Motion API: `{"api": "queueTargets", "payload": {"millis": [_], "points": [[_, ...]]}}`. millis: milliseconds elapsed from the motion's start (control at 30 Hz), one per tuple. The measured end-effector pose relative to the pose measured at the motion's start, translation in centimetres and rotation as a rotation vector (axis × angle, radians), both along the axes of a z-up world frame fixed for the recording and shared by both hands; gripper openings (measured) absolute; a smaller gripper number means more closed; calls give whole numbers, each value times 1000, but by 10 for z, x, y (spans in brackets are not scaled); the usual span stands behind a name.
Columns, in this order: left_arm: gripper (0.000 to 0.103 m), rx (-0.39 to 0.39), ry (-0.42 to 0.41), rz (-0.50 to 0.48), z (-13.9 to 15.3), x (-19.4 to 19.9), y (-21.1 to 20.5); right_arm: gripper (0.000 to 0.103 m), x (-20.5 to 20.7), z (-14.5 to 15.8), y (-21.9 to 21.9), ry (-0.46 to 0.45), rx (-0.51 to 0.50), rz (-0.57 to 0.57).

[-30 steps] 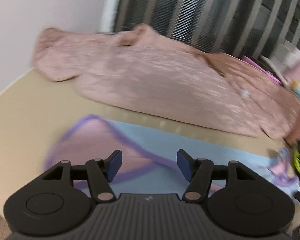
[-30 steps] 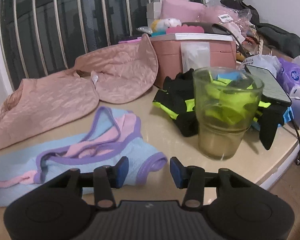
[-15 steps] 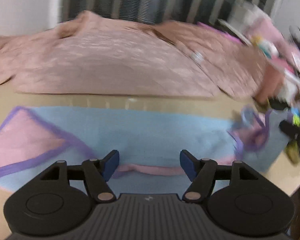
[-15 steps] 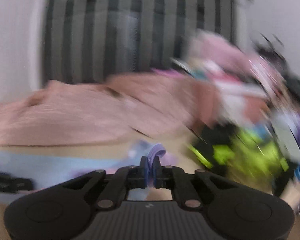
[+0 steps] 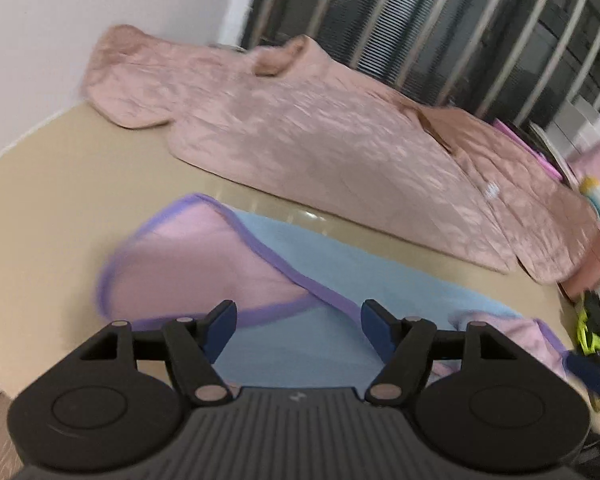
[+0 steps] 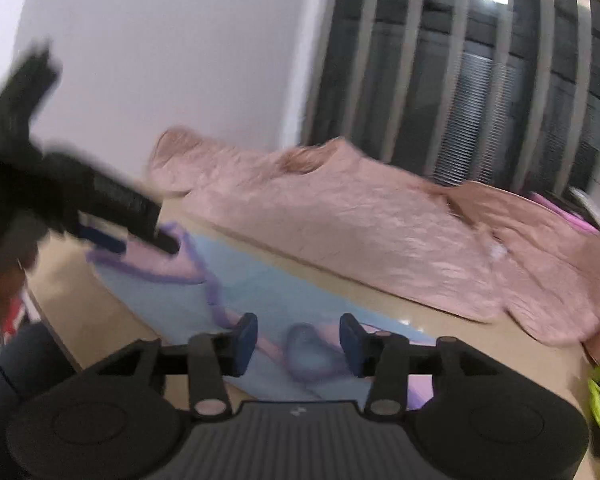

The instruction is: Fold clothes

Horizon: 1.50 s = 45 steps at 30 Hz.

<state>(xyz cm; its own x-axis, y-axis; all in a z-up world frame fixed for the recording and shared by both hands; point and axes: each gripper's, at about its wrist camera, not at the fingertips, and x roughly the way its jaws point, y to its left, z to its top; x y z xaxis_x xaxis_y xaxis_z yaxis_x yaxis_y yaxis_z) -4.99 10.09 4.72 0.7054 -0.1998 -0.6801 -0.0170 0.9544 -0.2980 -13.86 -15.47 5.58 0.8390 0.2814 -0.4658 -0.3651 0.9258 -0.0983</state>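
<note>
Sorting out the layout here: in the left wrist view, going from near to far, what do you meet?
Left tongs → blue garment with purple trim → bare strip of table → pink quilted garment → barred window.

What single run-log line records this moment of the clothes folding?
stage: folding blue garment | left claw: open above it, empty | right claw: opening, purple-edged fold between pads, ungripped | pink garment: spread behind

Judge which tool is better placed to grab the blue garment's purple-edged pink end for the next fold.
Probably left. The left tool stands open right over the purple-edged pink end of the blue garment. The right tool, jaws opening, sits over the opposite end.
</note>
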Motion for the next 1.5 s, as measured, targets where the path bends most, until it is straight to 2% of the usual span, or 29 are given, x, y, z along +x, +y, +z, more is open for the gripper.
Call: {"api": "queueTargets", "payload": {"millis": [67, 167, 233, 267, 333, 433, 500, 600, 667, 733, 833, 967, 1033, 1067, 1133, 1167, 1267, 1333, 1367, 1400, 1467, 1500], "points": [[70, 2, -1, -34, -2, 3, -10, 44, -12, 9, -32, -2, 89, -100], [70, -2, -10, -59, -4, 3, -20, 43, -16, 13, -83, 62, 243, -296], [70, -10, -13, -58, -3, 3, -21, 31, 1, -2, -110, 164, 299, -435], [70, -9, -20, -51, -1, 1, -19, 19, 11, -11, -119, 212, 321, -491], [70, -7, -32, -38, 3, -4, -13, 17, 24, -25, -125, 256, 325, -532], [70, -13, -35, 6, 5, -8, 2, 16, 34, -36, -119, 276, 260, -563], [70, -23, -17, 36, 3, -9, 14, 3, 38, -38, -114, 284, 269, -551], [70, -24, -4, 61, 1, -10, 27, 2, 40, -33, -110, 268, 283, -538], [70, -19, -14, 66, 3, -11, 34, 2, 42, -13, -101, 203, 280, -508], [70, -15, -31, 70, 8, -14, 39, 2, 46, 14, -78, 122, 262, -416], [70, -9, -54, 81, 14, -19, 43, 2, 61, 35, -25, 94, 222, -220], [70, -1, -57, 98, 16, -25, 50, 5, 89, -1, 50, 202, 78, -42], [70, 4, -53, 100, 15, -26, 51, 7, 91, -17, 68, 217, -10, -53], [70, 8, -51, 101, 13, -26, 51, 9, 85, -16, 70, 188, -42, -63], [70, 10, -43, 96, 10, -24, 50, 23, 67, -7, 64, 114, -56, -61], [70, 10, -38, 92, 9, -22, 49, 31, 57, 1, 55, 86, -31, -58], [70, 4, -37, 67, 6, -18, 42, 34, 30, 23, 17, 12, 101, -101], [70, 4, -37, 39, 5, -16, 34, 33, 19, 28, -9, -27, 159, -176], [70, 5, -39, 23, 5, -16, 30, 32, 20, 27, -16, -23, 146, -219], [70, 7, -44, 7, 6, -16, 25, 21, 23, 24, -23, -2, 132, -259], [70, 5, -64, -32, 9, -19, 15, 4, 38, 12, -32, 99, 126, -324], [70, 9, -76, -48, 11, -21, 10, 4, 45, 7, -37, 146, 166, -338]]}}
